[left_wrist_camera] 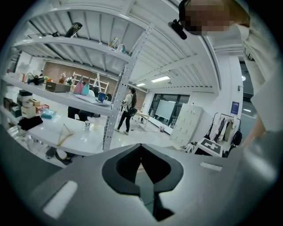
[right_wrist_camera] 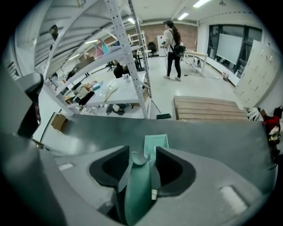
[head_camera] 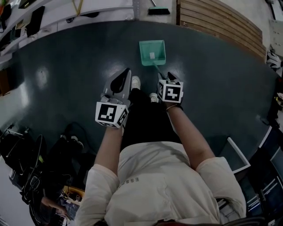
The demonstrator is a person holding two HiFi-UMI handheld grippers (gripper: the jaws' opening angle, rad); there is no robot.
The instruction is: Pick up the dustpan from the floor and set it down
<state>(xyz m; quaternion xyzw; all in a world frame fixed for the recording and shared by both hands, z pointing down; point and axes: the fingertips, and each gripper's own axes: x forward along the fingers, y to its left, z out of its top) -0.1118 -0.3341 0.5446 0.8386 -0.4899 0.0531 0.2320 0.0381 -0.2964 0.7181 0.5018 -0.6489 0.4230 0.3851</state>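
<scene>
The dustpan (head_camera: 152, 53) is a teal plastic one with a long thin handle (right_wrist_camera: 139, 190). I judge it light and fairly stiff, smooth enough to slip or swing in a loose grip, and not fragile. Its pan lies flat on the dark floor (head_camera: 66, 66), just ahead of the person's feet, and the handle slopes up and back to the right gripper (head_camera: 170, 76). The handle is the sensible place to take hold. A grip low on the shaft, nearer the pan, should keep the scoop from pivoting, while the hooked end near the jaws gives a stop against sliding. In the right gripper view the jaws stand wide, with the handle lying between them and seemingly not pinched, so the floor appears to carry the pan's weight. The left gripper (head_camera: 126, 75) hangs beside it with its jaws together on nothing. By count there are one dustpan, two grippers, one dark brush head (head_camera: 158, 11) by the shelving and well apart from the pan, and one slatted wooden platform (head_camera: 221, 22) beyond it.
</scene>
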